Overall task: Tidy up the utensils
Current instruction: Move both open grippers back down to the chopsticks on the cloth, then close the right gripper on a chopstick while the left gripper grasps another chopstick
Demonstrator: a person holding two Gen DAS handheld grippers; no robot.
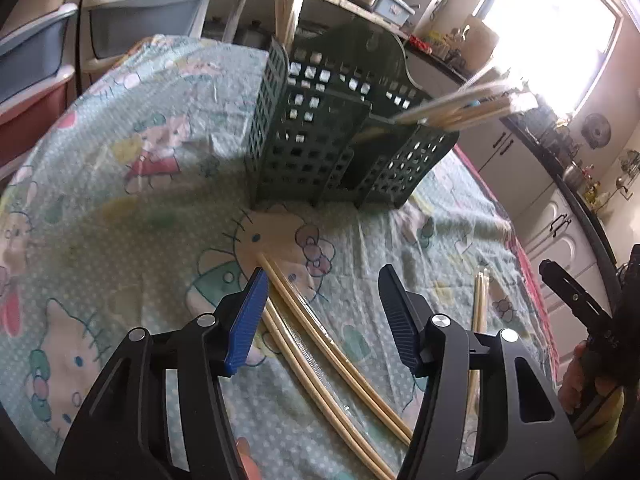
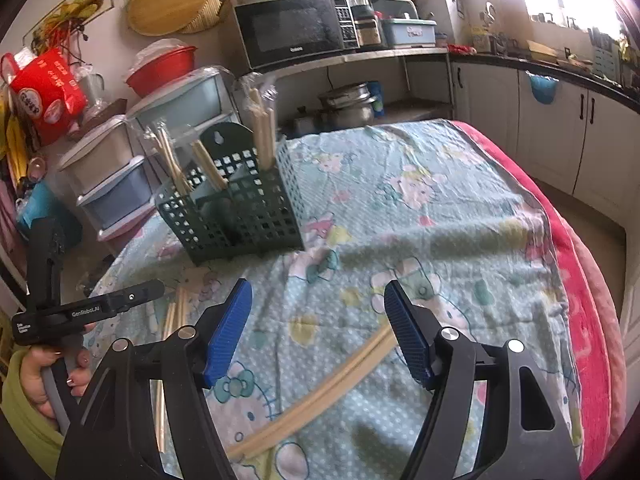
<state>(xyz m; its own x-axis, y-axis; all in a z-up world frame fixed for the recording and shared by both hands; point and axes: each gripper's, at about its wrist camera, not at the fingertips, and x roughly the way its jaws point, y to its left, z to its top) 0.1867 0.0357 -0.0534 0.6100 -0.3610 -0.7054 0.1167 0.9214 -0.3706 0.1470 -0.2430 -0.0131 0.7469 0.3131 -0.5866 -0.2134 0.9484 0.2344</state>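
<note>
A dark green slotted utensil caddy (image 1: 336, 136) stands on the table; it also shows in the right wrist view (image 2: 244, 208). Wrapped chopsticks (image 1: 460, 110) stick out of its compartments (image 2: 262, 128). A wrapped pair of chopsticks (image 1: 320, 356) lies on the cloth under my left gripper (image 1: 322, 276), which is open and empty just above it. Another pair (image 1: 479, 300) lies to the right. My right gripper (image 2: 318, 292) is open and empty above a wrapped pair (image 2: 320, 392). More chopsticks (image 2: 176, 316) lie at the left.
The table has a Hello Kitty cloth (image 2: 420, 208) over a red blanket edge (image 2: 580, 288). Plastic drawer units (image 2: 116, 184) stand behind the caddy. The right hand-held gripper (image 1: 576, 304) shows at the right edge, the left one (image 2: 80, 312) at the left.
</note>
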